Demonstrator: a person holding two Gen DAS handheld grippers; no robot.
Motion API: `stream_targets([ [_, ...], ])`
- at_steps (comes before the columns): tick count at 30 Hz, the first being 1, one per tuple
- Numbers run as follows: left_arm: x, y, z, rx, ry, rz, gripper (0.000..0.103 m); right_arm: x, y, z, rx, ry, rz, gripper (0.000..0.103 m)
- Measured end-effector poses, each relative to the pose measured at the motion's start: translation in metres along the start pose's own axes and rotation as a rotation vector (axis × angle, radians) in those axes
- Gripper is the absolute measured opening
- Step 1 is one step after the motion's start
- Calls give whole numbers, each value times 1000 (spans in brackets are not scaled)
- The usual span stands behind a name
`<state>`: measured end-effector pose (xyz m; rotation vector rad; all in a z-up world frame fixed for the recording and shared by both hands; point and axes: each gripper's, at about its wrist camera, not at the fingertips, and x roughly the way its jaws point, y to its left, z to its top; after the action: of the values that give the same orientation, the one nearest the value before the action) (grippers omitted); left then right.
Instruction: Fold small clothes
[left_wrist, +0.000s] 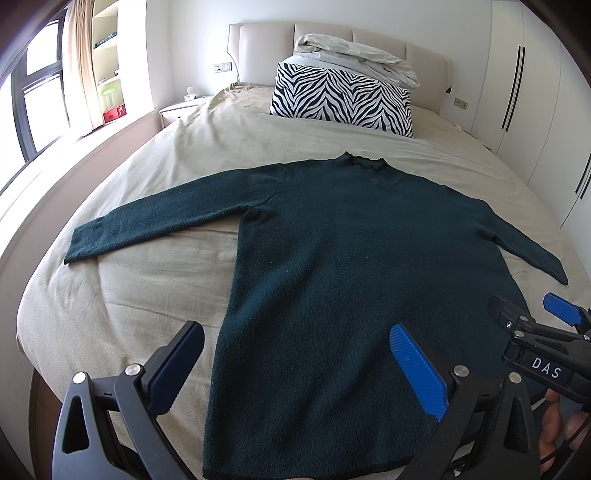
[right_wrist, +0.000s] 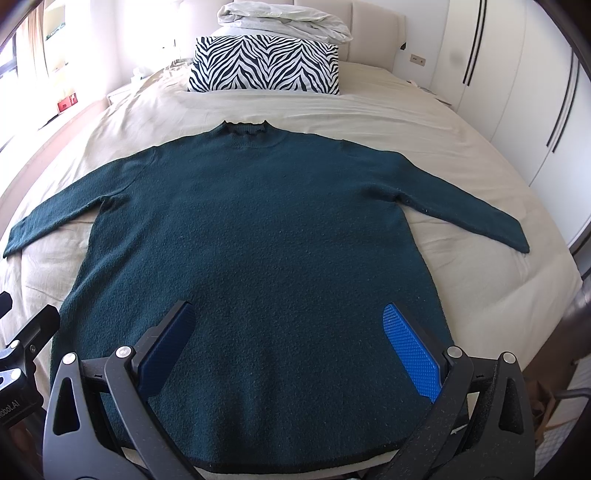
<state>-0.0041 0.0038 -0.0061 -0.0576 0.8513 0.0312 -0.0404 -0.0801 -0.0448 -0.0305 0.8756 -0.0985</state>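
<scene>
A dark green long-sleeved sweater (left_wrist: 332, 258) (right_wrist: 251, 236) lies flat on the bed, collar toward the headboard, both sleeves spread out to the sides. My left gripper (left_wrist: 295, 332) hovers open over the sweater's lower left part, one finger over the sheet and one over the knit. My right gripper (right_wrist: 288, 317) is open above the middle of the hem end, nothing between its fingers. In the left wrist view the right gripper (left_wrist: 524, 314) shows at the right edge, held by a hand (left_wrist: 554, 424).
The bed (left_wrist: 147, 302) carries a beige sheet. A zebra-print pillow (left_wrist: 343, 98) (right_wrist: 266, 62) and a bundled white duvet (left_wrist: 354, 51) sit by the headboard. White wardrobes (right_wrist: 517, 92) stand on the right, a window and nightstand (left_wrist: 177, 110) on the left.
</scene>
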Motion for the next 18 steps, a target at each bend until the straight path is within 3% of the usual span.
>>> stream_targets([
  [18,1,-2,-6,-2,4,-2,103,2,2,-2,0,6,1,103],
])
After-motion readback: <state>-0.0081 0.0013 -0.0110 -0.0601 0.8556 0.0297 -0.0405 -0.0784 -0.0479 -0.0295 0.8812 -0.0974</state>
